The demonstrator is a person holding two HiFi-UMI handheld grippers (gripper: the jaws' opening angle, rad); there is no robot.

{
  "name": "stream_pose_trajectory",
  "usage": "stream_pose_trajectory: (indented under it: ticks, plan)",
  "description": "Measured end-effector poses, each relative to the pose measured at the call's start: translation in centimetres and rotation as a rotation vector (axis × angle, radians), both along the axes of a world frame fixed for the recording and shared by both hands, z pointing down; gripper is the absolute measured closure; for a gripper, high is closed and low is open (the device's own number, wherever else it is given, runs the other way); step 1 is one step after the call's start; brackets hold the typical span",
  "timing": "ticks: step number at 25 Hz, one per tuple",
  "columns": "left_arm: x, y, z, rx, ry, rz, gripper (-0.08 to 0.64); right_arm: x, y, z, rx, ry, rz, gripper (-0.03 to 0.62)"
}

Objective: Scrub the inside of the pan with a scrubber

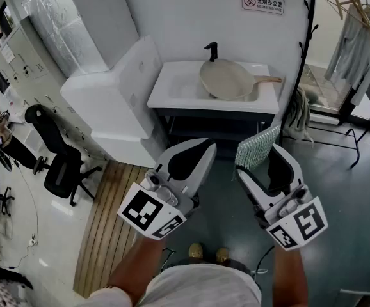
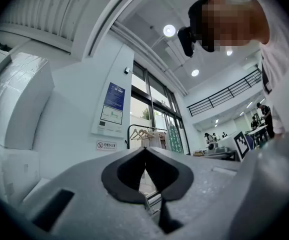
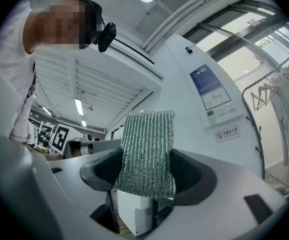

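Observation:
A cream pan [image 1: 226,80] with a wooden handle lies in the white sink [image 1: 172,88] across the room, under a black tap. Both grippers are held low in front of me, far from the sink. My right gripper [image 1: 260,163] is shut on a green ribbed scrubber [image 1: 257,146], which stands up between its pads; in the right gripper view the scrubber [image 3: 148,153] fills the gap of the right gripper [image 3: 149,176]. My left gripper [image 1: 198,155] is shut with nothing in it, and the left gripper view shows the left gripper [image 2: 145,170] with its pads meeting.
A white box-like unit [image 1: 108,104] stands left of the sink. A wooden slat mat [image 1: 111,216] lies on the floor at left, office chairs [image 1: 57,162] beyond it. A clothes rack [image 1: 354,37] with hanging garments stands at right.

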State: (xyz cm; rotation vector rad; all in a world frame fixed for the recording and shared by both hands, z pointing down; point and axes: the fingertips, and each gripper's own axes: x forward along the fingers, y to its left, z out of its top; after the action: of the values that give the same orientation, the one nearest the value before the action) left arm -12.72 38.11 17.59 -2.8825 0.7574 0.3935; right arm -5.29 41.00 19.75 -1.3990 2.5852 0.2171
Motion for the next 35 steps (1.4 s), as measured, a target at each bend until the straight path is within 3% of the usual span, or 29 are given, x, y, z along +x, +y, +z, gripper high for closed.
stream_pose_trajectory:
  ticks: [14,35]
  plan:
    - [0.8,-0.3,0.4,-0.009,-0.005,-0.018,0.545,1.2,-0.1,0.2,-0.008,-0.027,-0.018,0.288]
    - [3.8,-3.0,0.9,-0.01,-0.005,-0.128,0.545,5.9,-2.8,0.7,-0.017,-0.019,-0.077,0.288]
